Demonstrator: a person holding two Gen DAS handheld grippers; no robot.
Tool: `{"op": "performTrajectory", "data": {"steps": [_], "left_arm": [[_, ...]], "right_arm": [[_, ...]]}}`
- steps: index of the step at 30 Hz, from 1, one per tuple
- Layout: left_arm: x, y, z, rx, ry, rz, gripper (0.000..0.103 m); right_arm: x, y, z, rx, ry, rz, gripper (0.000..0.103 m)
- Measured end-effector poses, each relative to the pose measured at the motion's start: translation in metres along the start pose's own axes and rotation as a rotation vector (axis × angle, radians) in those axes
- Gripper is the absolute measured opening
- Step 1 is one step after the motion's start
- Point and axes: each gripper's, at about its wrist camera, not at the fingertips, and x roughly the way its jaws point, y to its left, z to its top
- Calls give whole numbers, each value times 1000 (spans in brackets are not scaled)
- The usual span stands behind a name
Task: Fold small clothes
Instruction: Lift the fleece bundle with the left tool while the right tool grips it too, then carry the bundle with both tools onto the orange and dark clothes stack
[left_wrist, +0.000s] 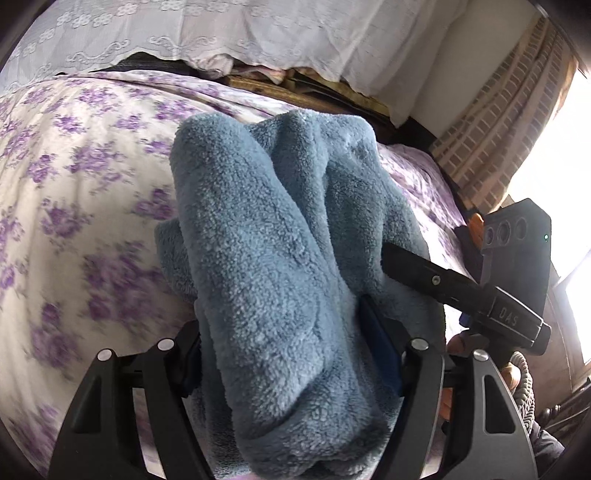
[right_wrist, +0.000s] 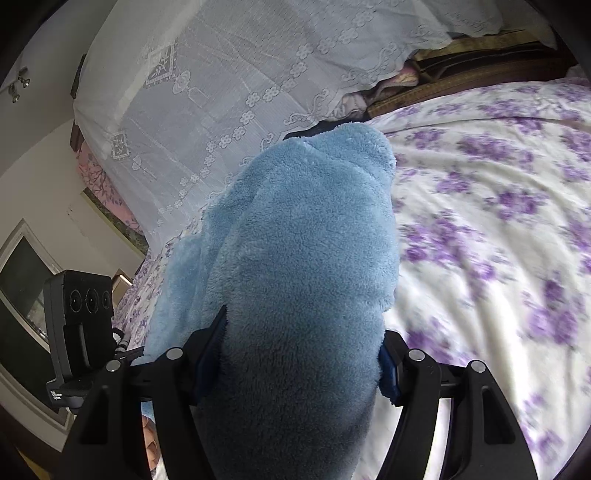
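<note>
**Blue fleece garment lifted over floral bed**

Held up above the bed (left_wrist: 74, 177) with its purple-flowered sheet: a blue fleece garment (left_wrist: 280, 236), bunched thick. Clenched on one fold by the left gripper (left_wrist: 291, 354), pads pressed into the pile on both sides. Clenched likewise on another fold by the right gripper (right_wrist: 295, 354). Behind, a white lace cover (right_wrist: 229, 74) draped past the bed's far edge. At the right of the left view, a checked curtain (left_wrist: 495, 122) beside a bright window.

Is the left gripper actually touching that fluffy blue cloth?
Touching. In the left wrist view the blue fleece garment is bunched between the left gripper, its blue pads pressed into the fabric on both sides.
</note>
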Motion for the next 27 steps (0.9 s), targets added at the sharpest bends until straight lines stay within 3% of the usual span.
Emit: {"op": "performTrajectory", "data": {"steps": [7, 12, 21, 27], "left_arm": [[27, -53, 0, 39, 60, -64, 70], [56, -105, 6, 87, 93, -128, 70], [118, -240, 39, 217, 136, -259, 70], [139, -333, 78, 317, 112, -341, 70]], "right_arm": [[-54, -28, -8, 29, -39, -78, 69], [-108, -60, -8, 54, -112, -155, 69], [-216, -129, 14, 111, -257, -279, 69], [-300, -160, 47, 114, -395, -368, 69]]}}
